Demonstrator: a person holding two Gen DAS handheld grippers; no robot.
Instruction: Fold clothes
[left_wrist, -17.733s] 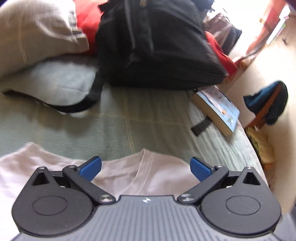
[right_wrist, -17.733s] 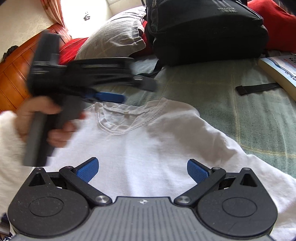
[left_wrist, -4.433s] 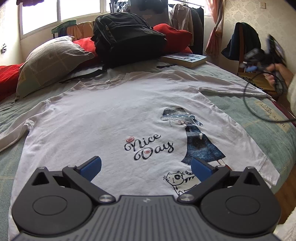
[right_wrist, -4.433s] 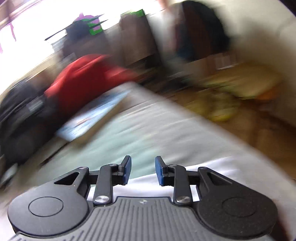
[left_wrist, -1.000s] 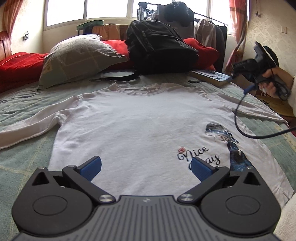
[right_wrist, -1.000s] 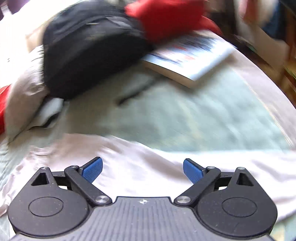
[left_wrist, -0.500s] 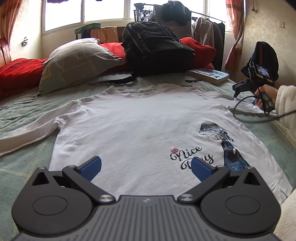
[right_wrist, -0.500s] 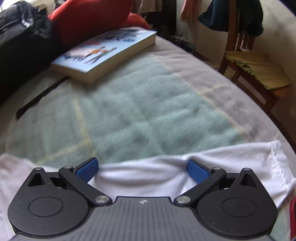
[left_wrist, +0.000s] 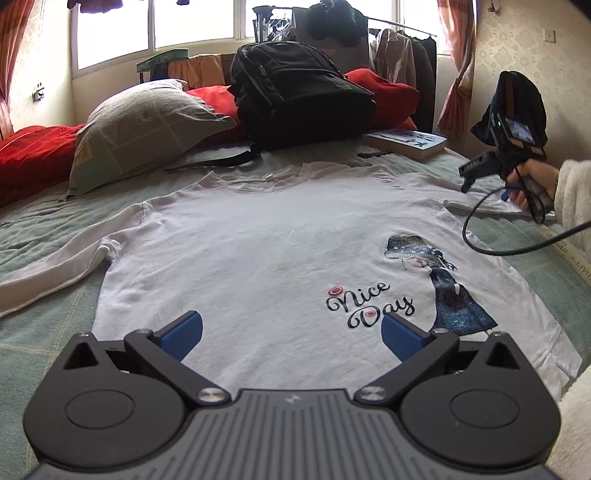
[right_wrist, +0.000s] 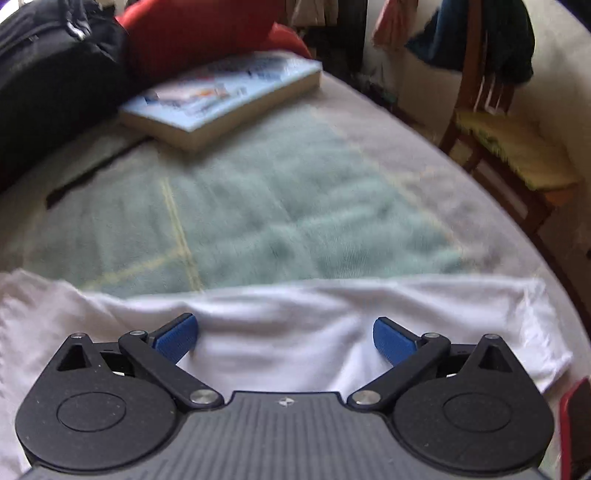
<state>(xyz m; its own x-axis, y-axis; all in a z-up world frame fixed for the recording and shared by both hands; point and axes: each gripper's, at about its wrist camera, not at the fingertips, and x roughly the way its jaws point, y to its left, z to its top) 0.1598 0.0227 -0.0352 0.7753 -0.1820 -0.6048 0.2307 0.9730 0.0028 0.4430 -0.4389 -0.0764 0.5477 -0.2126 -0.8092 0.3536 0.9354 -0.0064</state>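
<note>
A white long-sleeved shirt (left_wrist: 258, 251) printed with "Nice Day" and a girl lies flat, face up, on the green bed cover. My left gripper (left_wrist: 291, 330) hovers open over the shirt's lower hem, nothing between its blue pads. In the left wrist view my right gripper (left_wrist: 467, 179) is held by a hand in a fluffy white sleeve above the shirt's right sleeve. In the right wrist view that gripper (right_wrist: 284, 336) stands wide open just above the white sleeve (right_wrist: 332, 325), whose cuff (right_wrist: 539, 332) lies to the right. Nothing is gripped.
A black backpack (left_wrist: 299, 92), a grey pillow (left_wrist: 147, 125) and red bedding (left_wrist: 33, 151) line the head of the bed. A book (right_wrist: 221, 99) lies beyond the sleeve. A wooden chair (right_wrist: 509, 140) with draped clothes stands by the bed's right edge. A black cable (left_wrist: 517, 251) hangs from the right gripper.
My right gripper has sunk toward the right sleeve and tipped further down, its jaws spreading a little wider. The left gripper has stayed in place, open over the hem.
</note>
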